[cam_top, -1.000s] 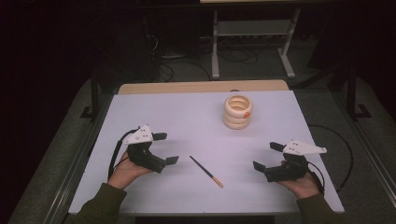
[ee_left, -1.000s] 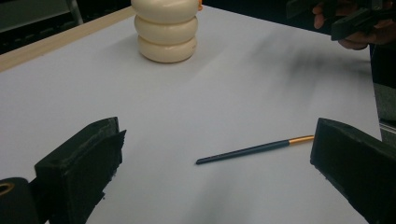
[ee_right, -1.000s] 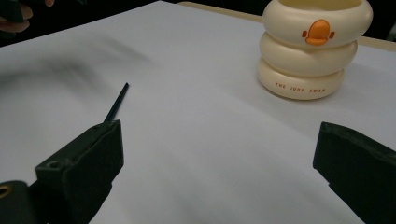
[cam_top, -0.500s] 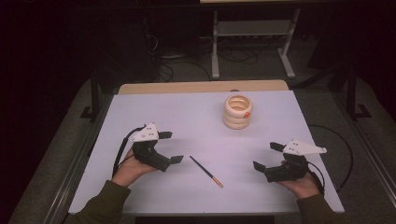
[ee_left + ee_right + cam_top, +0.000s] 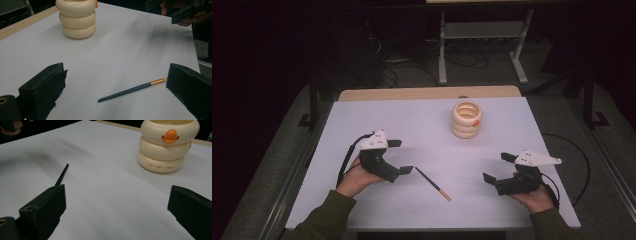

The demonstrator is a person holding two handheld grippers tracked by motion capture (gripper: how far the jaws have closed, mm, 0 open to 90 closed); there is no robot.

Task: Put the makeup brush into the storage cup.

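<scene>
A slim dark pen (image 5: 432, 183) with a gold end lies flat on the white table (image 5: 427, 125), front centre. My left gripper (image 5: 400, 157) stands open just left of the pen's dark tip, with nothing in it; its own view shows the pen (image 5: 132, 89) lying between and ahead of its wide-apart jaws. Held low at the front right, my right gripper (image 5: 498, 167) is open and empty. A cream pen holder (image 5: 466, 120) made of three stacked rings with an orange duck mark (image 5: 170, 135) stands upright at the back right of centre.
In the left gripper view the holder (image 5: 78, 18) is far ahead and the other hand's gripper (image 5: 187, 11) is at the top right. A wooden strip (image 5: 427, 93) edges the table's far side. Cables and a metal stand (image 5: 482, 35) lie on the dark floor beyond.
My left gripper has shifted a little to the right, closer to the pen's dark tip. The right gripper, pen and holder have not moved.
</scene>
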